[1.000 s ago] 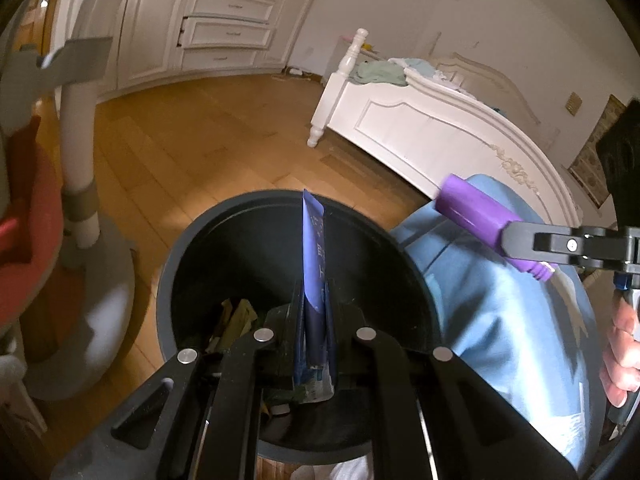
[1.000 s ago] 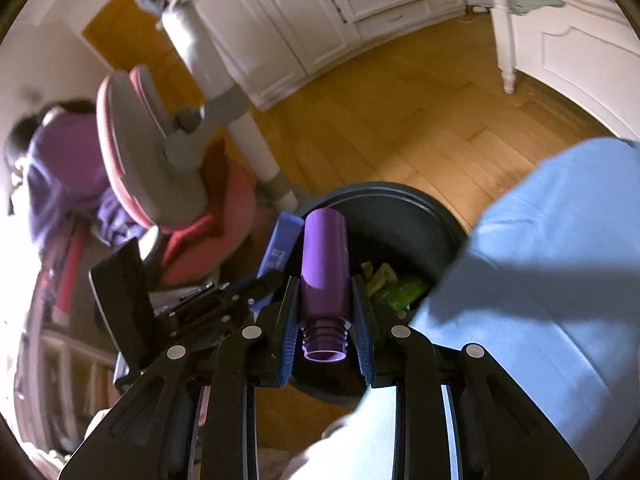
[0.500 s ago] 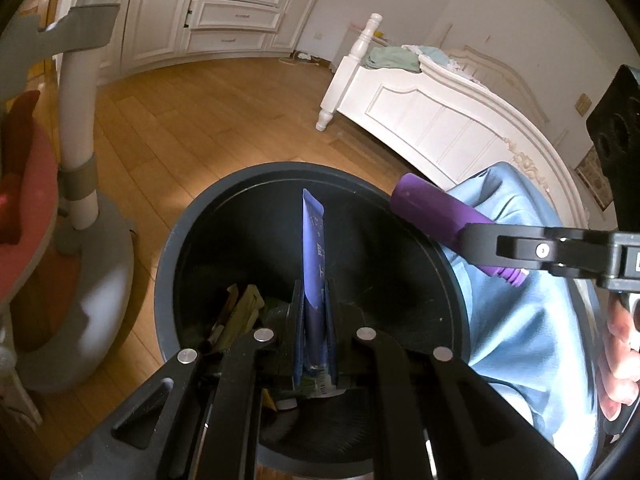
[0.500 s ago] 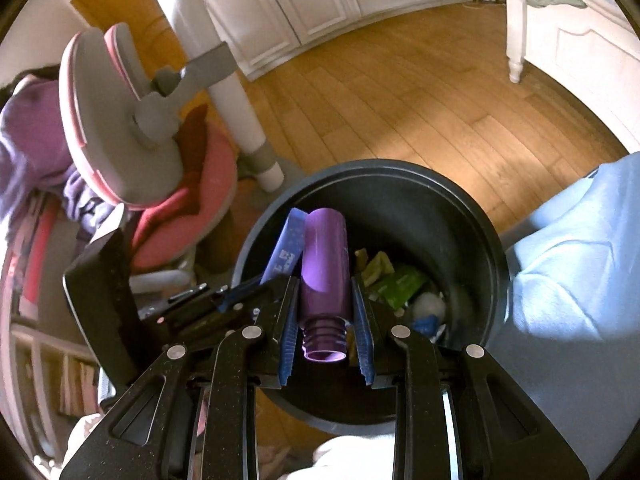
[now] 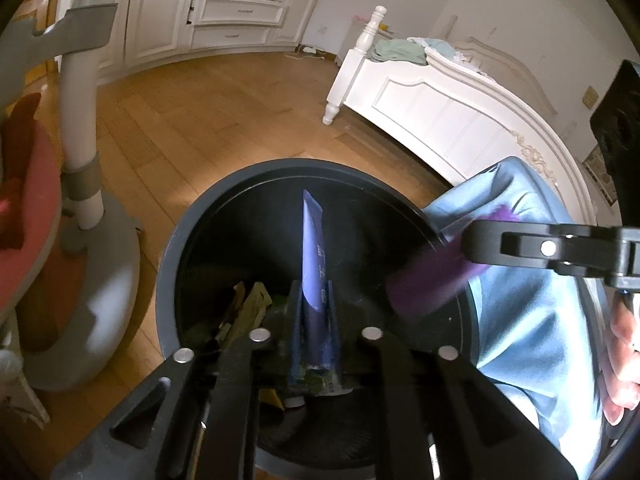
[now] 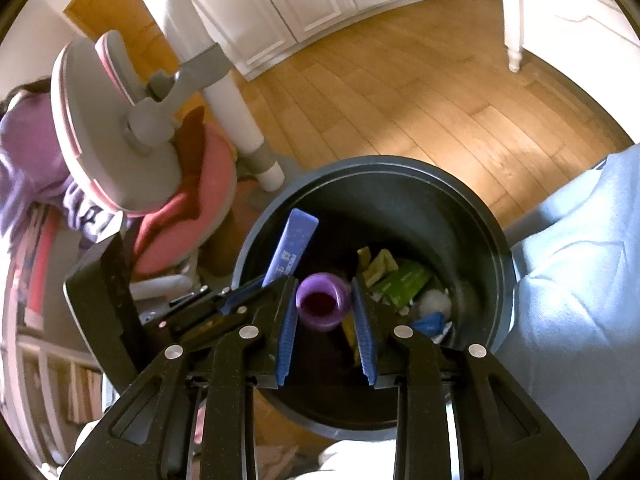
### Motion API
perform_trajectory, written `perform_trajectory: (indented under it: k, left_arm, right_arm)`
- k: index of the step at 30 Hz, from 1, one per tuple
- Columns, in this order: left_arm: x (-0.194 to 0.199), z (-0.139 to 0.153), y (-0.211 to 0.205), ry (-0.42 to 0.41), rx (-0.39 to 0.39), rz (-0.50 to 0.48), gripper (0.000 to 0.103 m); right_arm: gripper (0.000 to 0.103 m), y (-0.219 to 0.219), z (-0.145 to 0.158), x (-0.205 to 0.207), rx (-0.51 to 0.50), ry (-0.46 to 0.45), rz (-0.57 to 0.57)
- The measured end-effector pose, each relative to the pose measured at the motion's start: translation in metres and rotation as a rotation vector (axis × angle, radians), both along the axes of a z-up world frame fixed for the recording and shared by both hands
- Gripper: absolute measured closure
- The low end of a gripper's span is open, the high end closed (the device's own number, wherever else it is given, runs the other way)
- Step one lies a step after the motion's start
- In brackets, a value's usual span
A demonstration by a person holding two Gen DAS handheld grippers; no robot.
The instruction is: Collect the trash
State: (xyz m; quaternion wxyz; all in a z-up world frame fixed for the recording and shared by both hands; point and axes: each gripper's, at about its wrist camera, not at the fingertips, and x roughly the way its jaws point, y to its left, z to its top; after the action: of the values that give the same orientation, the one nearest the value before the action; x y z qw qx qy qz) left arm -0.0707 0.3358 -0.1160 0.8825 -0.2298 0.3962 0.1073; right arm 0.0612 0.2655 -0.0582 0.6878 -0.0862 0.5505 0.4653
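Note:
A black round trash bin [image 5: 192, 224] [image 6: 472, 196] stands on the wood floor with wrappers inside. My left gripper [image 5: 314, 308] is shut on a flat blue tube [image 5: 314, 256], held upright over the bin; the tube also shows in the right wrist view [image 6: 292, 252]. My right gripper [image 6: 325, 312] is open over the bin. A purple bottle [image 6: 323, 306] is between its spread blue pads, mouth up, dropping into the bin. It shows blurred in the left wrist view [image 5: 430, 284] below the right gripper.
A pink and grey chair [image 6: 132, 128] with a white post [image 5: 80, 128] stands left of the bin. A white bed [image 5: 440, 108] is at the back right. The person's blue-clad leg [image 6: 580, 272] is right of the bin. White drawers [image 5: 236, 4] line the far wall.
My right gripper moved over the bin, tipped down and opened; the purple bottle slipped from its pads and is falling. The left gripper moved closer over the bin, still holding the blue tube.

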Motion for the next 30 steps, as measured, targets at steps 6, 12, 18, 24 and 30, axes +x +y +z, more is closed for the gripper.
perform_trajectory:
  k: [6,12,18,24,30]
  left_arm:
    - [-0.005,0.012,-0.005,-0.011,0.059,0.042,0.037]
    - [-0.003,0.028,-0.018,-0.027,0.068,0.020,0.030]
    - [0.011,0.067,-0.066,-0.092,0.131,-0.020,0.005]
    - [0.035,0.116,-0.145,-0.150,0.202,-0.152,0.006]
    - [0.055,0.135,-0.232,-0.211,0.235,-0.331,0.005]
  right_arm:
    - [0.074,-0.024,0.016,0.004,0.068,0.001,-0.029]
    - [0.047,-0.075,0.037,0.011,0.159,-0.017,-0.113]
    - [0.036,-0.158,0.052,0.021,0.224,-0.063,-0.244]
    - [0.020,-0.266,0.067,0.026,0.226,-0.218,-0.432]
    - [0.012,-0.361,0.078,0.015,0.160,-0.429,-0.606]
